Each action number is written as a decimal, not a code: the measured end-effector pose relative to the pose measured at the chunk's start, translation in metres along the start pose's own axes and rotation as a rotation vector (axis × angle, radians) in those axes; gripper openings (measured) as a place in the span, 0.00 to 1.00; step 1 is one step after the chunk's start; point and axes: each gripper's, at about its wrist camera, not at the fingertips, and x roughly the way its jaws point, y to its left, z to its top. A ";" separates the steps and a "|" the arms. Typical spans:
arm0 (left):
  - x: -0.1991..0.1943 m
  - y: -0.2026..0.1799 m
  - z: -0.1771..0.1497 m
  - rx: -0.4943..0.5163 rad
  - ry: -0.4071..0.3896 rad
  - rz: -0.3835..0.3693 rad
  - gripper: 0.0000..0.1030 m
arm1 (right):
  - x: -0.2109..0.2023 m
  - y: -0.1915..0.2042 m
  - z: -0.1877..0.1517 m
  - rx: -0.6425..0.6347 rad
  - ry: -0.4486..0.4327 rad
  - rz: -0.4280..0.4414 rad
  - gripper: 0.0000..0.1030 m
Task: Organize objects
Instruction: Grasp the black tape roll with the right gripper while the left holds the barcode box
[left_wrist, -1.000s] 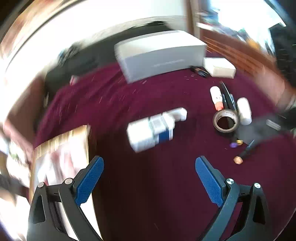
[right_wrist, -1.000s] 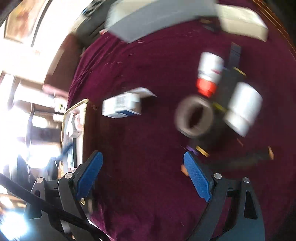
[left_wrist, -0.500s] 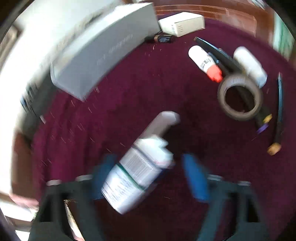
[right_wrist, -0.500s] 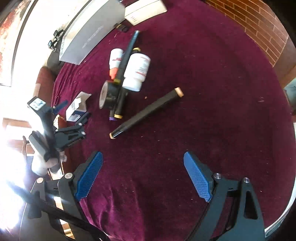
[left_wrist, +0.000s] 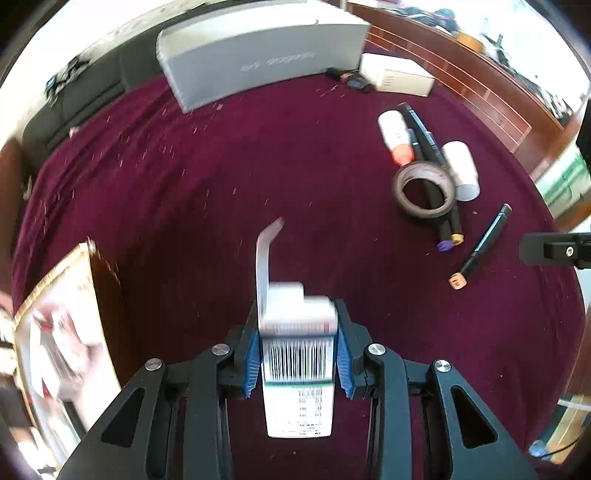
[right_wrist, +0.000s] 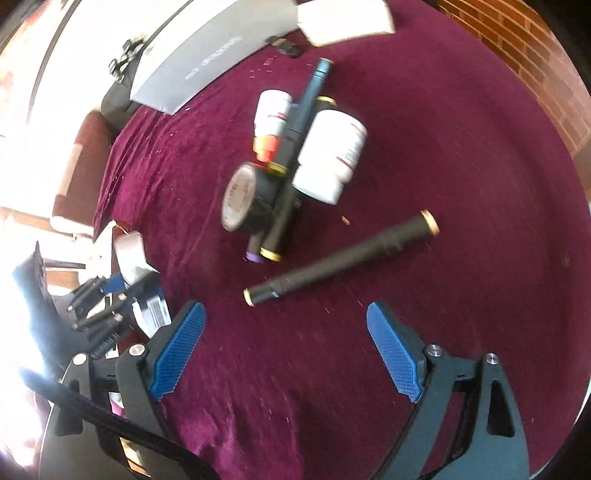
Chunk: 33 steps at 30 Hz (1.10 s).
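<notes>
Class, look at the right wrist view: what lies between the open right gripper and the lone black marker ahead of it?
Nothing: between the right gripper and the black marker, the right wrist view shows only bare maroon cloth.

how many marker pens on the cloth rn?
3. Two markers run through the tape roll: the gold-capped marker and the purple-capped marker, between the two white bottles. The lone marker lies apart, toward the right tongs. More may be hidden.

Maroon velvet cloth (left_wrist: 229, 177) over the table, brick wall (right_wrist: 535, 55) behind, harsh window glare.
</notes>
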 end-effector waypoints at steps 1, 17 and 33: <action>0.005 0.003 -0.006 -0.026 0.009 -0.015 0.29 | 0.001 0.006 0.002 -0.026 -0.004 -0.012 0.88; -0.023 0.008 -0.047 -0.264 -0.048 -0.051 0.28 | 0.064 0.105 0.031 -0.571 -0.033 -0.382 0.71; -0.083 0.024 -0.097 -0.386 -0.157 -0.151 0.28 | 0.038 0.093 0.077 -0.470 0.039 -0.284 0.35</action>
